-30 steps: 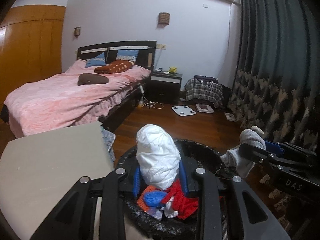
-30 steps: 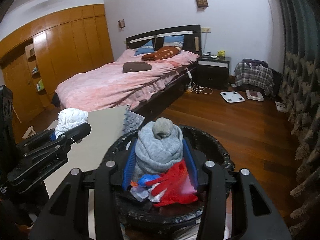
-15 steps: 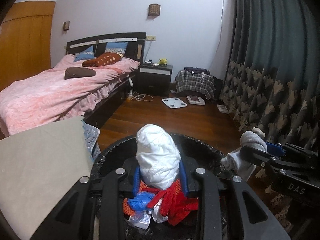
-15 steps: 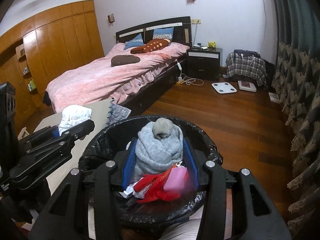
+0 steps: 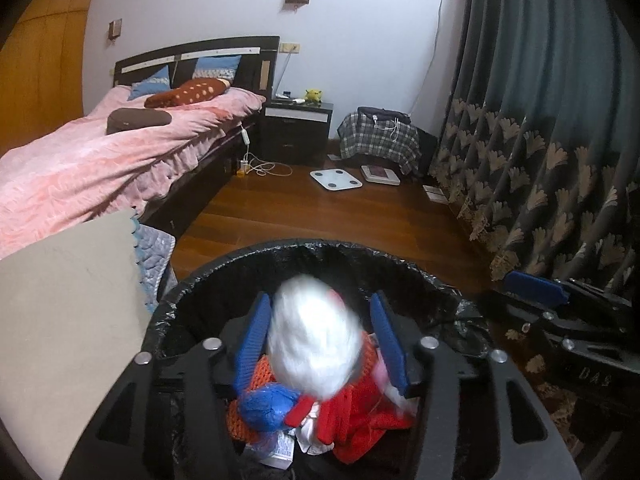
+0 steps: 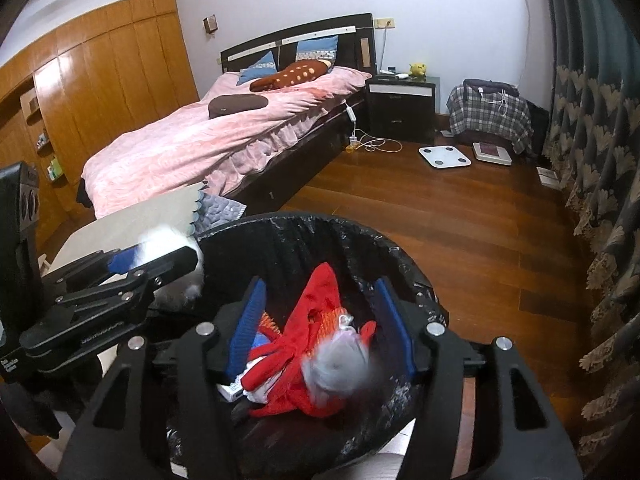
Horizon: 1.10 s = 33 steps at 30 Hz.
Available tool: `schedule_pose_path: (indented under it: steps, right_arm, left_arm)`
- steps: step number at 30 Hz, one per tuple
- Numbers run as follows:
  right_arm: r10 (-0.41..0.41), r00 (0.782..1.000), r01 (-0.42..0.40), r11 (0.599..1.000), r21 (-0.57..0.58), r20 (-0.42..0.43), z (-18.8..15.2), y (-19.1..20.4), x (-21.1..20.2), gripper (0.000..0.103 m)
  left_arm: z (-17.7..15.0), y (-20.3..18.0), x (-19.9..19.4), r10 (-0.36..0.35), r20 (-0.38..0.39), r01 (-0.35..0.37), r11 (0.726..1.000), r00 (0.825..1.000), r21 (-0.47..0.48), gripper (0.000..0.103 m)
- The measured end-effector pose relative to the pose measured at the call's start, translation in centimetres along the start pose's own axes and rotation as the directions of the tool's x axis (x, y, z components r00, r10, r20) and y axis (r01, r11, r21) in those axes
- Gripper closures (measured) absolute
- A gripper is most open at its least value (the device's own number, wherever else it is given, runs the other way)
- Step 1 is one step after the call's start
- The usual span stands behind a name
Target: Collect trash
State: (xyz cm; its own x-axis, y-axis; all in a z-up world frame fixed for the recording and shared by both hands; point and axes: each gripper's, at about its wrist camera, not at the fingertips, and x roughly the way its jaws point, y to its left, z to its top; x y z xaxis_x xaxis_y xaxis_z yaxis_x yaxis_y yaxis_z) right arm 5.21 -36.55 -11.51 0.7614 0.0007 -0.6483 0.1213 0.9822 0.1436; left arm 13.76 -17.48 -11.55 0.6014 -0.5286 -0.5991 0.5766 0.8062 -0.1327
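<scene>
Left gripper (image 5: 320, 344) hanging over bin (image 5: 224, 276), jaws spread, pads clear of blurred white wad (image 5: 314, 344) sitting between them above bin contents. Right gripper (image 6: 324, 328) hanging over same bin, jaws spread, gripping nothing; blurred grey wad (image 6: 340, 368) lying low inside bin on red cloth (image 6: 316, 308). Beige table (image 5: 60, 288) standing just beside bin. Pink bed (image 6: 224, 136) and nightstand (image 6: 402, 106) sitting further back.

Bed (image 5: 120, 152) w/ pink cover, nightstand (image 5: 296, 128), white scale (image 5: 336, 179) on wood floor.
</scene>
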Motion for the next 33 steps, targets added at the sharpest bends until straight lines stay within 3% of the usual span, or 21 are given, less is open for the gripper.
schedule_pose_path:
  steps: [5, 6, 10, 13, 33]
  right_arm:
    - [-0.016, 0.999, 0.016, 1.0, 0.014, 0.029, 0.3, -0.3, -0.3, 0.015]
    - [-0.025, 0.999, 0.024, 1.0, 0.014, 0.037, 0.4, -0.3, -0.5, 0.013]
    - [-0.025, 0.999, 0.024, 0.999, 0.022, 0.045, 0.6, -0.4, -1.2, 0.009]
    - [-0.012, 0.999, 0.01, 0.999, 0.03, 0.041, 0.8, -0.3, -2.1, 0.007]
    - [0.086, 0.993, -0.081, 0.994, -0.066, 0.075, 2.2, 6.8, -10.2, 0.005]
  left_arm:
    - [0.1, 0.6, -0.3, 0.022, 0.007, -0.022, 1.0, 1.0, -0.008, 0.028]
    - [0.2, 0.7, -0.7, 0.036, 0.012, -0.036, 0.999, 0.999, -0.013, 0.021]
    - [0.6, 1.4, -2.1, 0.063, 0.034, -0.062, 0.998, 0.997, -0.022, 0.011]
    - [0.7, 1.7, -3.5, 0.082, 0.051, -0.081, 0.997, 0.995, -0.017, 0.008]
    - [0.1, 2.1, -14.7, 0.215, 0.115, -0.212, 0.976, 0.97, -0.044, 0.006]
